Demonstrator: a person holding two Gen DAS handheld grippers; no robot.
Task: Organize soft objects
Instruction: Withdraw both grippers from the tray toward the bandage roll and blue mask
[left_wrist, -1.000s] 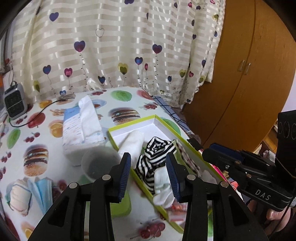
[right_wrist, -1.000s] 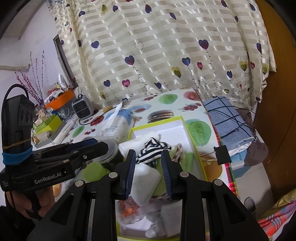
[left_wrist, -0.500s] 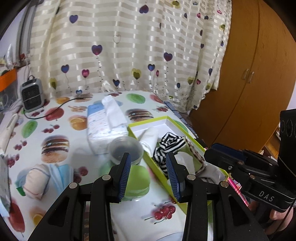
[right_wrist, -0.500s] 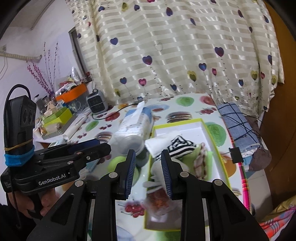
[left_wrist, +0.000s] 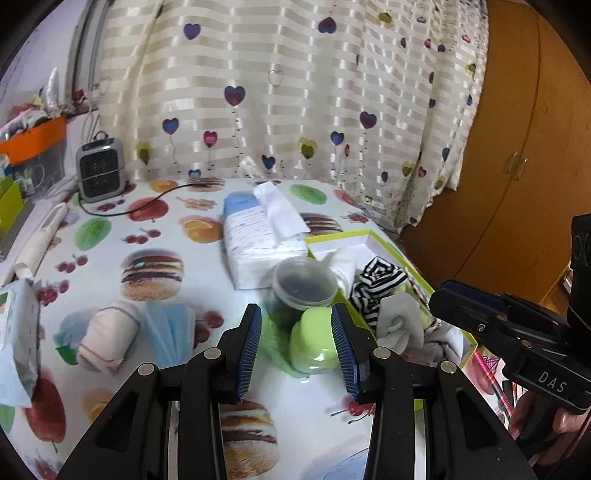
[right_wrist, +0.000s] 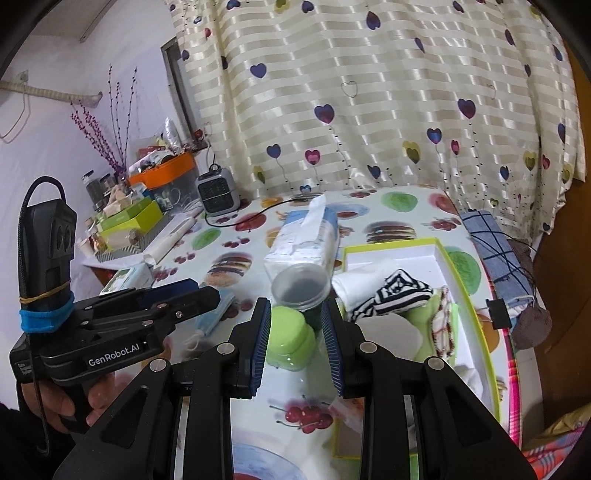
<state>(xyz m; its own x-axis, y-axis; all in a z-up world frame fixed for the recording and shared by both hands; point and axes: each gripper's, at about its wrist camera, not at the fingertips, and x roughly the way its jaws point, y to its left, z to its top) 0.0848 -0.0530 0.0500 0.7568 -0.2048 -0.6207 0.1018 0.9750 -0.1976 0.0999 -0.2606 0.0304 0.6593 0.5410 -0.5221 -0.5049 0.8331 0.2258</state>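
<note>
Both grippers, left (left_wrist: 296, 345) and right (right_wrist: 295, 341), gape empty; striped black-and-white sock (left_wrist: 376, 284) lies crumpled in the box (left_wrist: 345, 238) at 2 o'clock

The desk (left_wrist: 110, 236) wears burger-and-fruit print; the box (right_wrist: 476, 317) is lime-rimmed, holding a black-and-white striped cloth (right_wrist: 399, 291).

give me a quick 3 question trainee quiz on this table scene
1. True or false: the striped sock lies in the green-rimmed box.
2. Which is outside the box? A) rolled white towel B) striped sock C) grey sock
3. Fill in: both the left hand-held gripper and the right hand-held gripper are ____.

Key: 1 true; 2 A; 3 open
</note>
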